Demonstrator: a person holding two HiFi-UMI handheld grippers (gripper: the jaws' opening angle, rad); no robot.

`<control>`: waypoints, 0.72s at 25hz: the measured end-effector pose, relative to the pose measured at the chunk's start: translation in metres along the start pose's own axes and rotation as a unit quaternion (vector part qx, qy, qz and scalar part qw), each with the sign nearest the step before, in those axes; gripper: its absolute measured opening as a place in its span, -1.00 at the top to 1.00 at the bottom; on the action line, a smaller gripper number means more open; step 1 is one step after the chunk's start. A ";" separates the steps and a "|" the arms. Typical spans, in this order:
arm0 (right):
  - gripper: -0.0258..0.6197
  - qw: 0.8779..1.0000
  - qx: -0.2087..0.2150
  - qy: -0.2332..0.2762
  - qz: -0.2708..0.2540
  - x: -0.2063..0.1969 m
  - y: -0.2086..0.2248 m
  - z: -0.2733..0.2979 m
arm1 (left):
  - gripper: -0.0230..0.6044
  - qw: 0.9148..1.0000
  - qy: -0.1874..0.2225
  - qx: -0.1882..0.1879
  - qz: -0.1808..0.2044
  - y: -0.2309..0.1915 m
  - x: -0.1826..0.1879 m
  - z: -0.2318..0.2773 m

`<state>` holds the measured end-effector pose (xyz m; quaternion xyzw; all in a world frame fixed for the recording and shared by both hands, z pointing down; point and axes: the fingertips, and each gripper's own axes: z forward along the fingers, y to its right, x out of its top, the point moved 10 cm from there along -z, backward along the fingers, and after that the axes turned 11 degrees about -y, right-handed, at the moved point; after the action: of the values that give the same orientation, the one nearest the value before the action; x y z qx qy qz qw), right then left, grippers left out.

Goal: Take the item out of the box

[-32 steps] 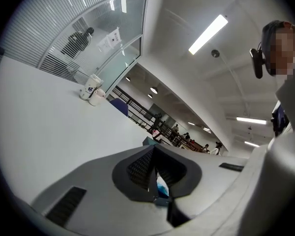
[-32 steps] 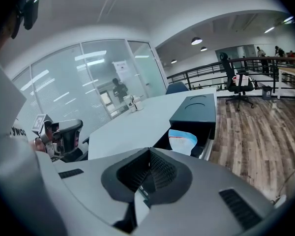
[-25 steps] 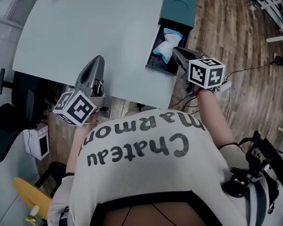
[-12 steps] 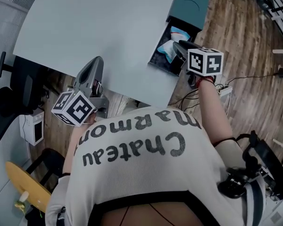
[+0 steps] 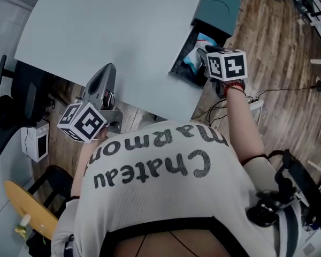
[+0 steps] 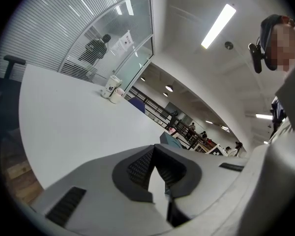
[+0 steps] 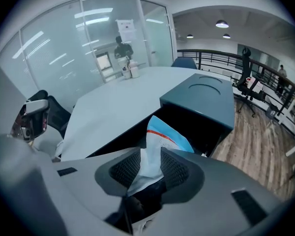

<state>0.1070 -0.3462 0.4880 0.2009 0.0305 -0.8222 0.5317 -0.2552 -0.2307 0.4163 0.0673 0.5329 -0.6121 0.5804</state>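
Note:
A teal box (image 5: pixel 222 4) stands at the far right corner of the white table (image 5: pixel 112 31), with its dark drawer (image 5: pixel 180 63) pulled out. In the drawer lies a light-blue and white bag (image 5: pixel 195 58). My right gripper (image 5: pixel 204 54) points down into the drawer. In the right gripper view its jaws have just been opening, and the right gripper (image 7: pixel 150 151) now stands open with the bag (image 7: pixel 164 136) showing between the fingers. My left gripper (image 5: pixel 110 69) hovers at the table's near edge, far from the box. Seen from the left gripper view, the left gripper (image 6: pixel 155 149) is shut and empty.
A black office chair (image 5: pixel 8 122) and a white device (image 5: pixel 35 143) stand left of the table. Cables (image 5: pixel 267 90) lie on the wooden floor to the right. White cups (image 6: pixel 112 88) sit at the table's far end, in front of a glass wall.
My right gripper has dropped toward the drawer and tilted more steeply down, and its jaws have opened. The left gripper has sunk slightly.

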 end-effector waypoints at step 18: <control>0.70 0.996 -0.019 -0.060 -0.055 0.015 -0.018 0.007 | 0.94 1.000 -0.006 0.003 -0.007 0.000 -0.011 -0.003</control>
<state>0.0835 -0.3532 0.4860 0.1388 0.0252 -0.8600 0.4904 -0.2536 -0.2219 0.4228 0.0616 0.5279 -0.6183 0.5790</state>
